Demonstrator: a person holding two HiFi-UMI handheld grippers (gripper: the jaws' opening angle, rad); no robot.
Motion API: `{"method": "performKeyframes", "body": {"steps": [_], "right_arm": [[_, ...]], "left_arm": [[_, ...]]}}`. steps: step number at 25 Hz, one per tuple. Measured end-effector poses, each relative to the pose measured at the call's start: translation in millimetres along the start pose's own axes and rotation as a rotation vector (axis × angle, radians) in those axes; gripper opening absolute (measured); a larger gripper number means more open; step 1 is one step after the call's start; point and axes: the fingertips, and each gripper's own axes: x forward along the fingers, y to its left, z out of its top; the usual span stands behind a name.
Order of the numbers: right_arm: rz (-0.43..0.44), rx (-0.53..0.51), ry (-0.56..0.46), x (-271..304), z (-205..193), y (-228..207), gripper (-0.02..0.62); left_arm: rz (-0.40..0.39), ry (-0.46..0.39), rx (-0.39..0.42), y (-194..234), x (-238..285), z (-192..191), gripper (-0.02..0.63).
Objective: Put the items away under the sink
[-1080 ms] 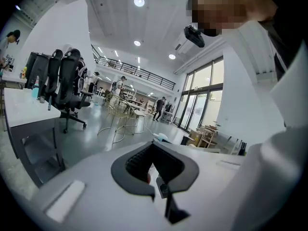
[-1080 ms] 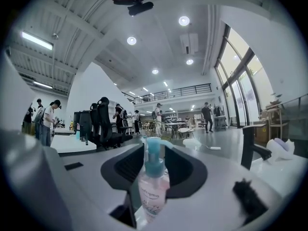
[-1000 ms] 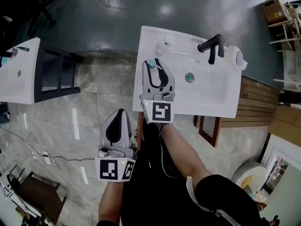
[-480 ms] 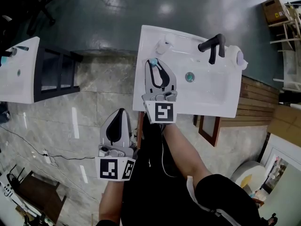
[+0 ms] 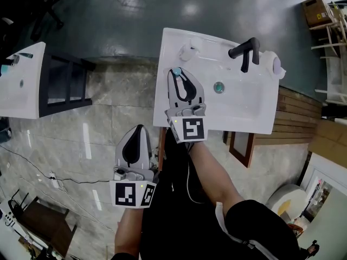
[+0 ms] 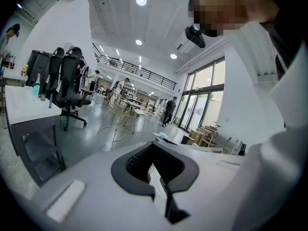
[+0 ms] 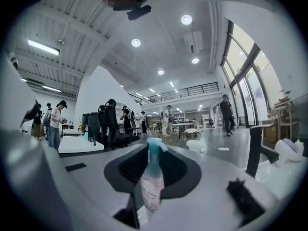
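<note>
My right gripper (image 5: 177,75) reaches over the left part of the white sink top (image 5: 255,121), left of the drain. Its jaws have just been closing and now pinch a small spray bottle (image 7: 150,186) with a teal cap, which stands upright on the sink top between them. The black faucet (image 5: 245,53) stands at the far edge. My left gripper (image 5: 139,129) hangs over the floor, jaws pressed together with nothing between them.
</note>
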Motion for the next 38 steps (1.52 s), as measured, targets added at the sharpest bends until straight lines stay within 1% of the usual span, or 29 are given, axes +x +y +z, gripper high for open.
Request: {"method": "performKeyframes", "body": {"steps": [12, 16, 19, 27, 38], "right_arm": [[0.03, 0.014, -0.001, -10.2, -0.2, 1.2, 0.083], [0.03, 0.029, 0.012, -15.0, -0.2, 1.8, 0.082], [0.033, 0.02, 0.004, -18.9, 3.6, 1.6, 0.081], [0.036, 0.037, 0.001, -31.3, 5.8, 1.8, 0.081], [0.033, 0.038, -0.007, -55.0, 18.8, 3.0, 0.081]], "left_arm": [[-0.011, -0.004, -0.001, -1.5, 0.9, 0.7, 0.006], [-0.012, -0.01, -0.002, -3.6, -1.5, 3.0, 0.006], [-0.015, -0.013, -0.001, -5.5, -3.0, 3.9, 0.006], [-0.025, -0.018, 0.003, -13.5, -8.3, 3.4, 0.006], [-0.044, -0.036, 0.013, -28.1, -22.5, 10.3, 0.006]]}}
